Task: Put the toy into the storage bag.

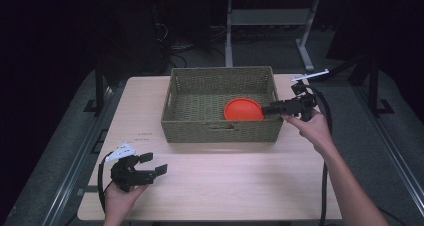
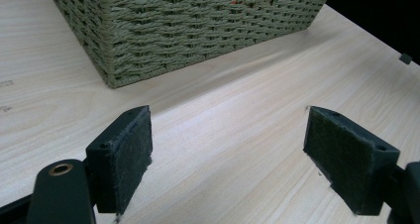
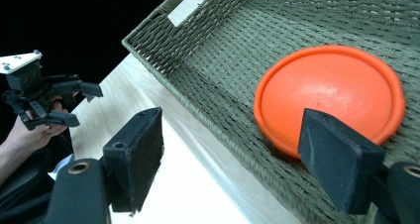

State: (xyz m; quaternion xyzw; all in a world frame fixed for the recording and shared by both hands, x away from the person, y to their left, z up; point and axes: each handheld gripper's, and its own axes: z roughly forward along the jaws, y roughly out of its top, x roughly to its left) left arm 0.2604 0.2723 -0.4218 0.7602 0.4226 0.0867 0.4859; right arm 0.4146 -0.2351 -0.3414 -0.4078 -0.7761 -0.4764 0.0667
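A round orange plate [image 1: 243, 109] lies on the bottom of an olive woven basket [image 1: 220, 131], toward its right side. My right gripper [image 1: 265, 109] reaches in over the basket's right wall. In the right gripper view it [image 3: 233, 154] is open and straddles the rim: one jaw is outside over the table, the other is above the near edge of the plate [image 3: 332, 90]. Nothing is held. My left gripper [image 1: 154, 163] hovers open over the front left of the table. Its own view shows the gripper [image 2: 228, 154] empty, facing the basket's corner [image 2: 163, 30].
The light wooden table [image 1: 225, 181] has bare room in front of the basket and on both sides of it. Beyond the table's far edge stand the metal legs of another desk [image 1: 229, 41] on a dark floor. A black cable [image 1: 325, 186] trails along my right forearm.
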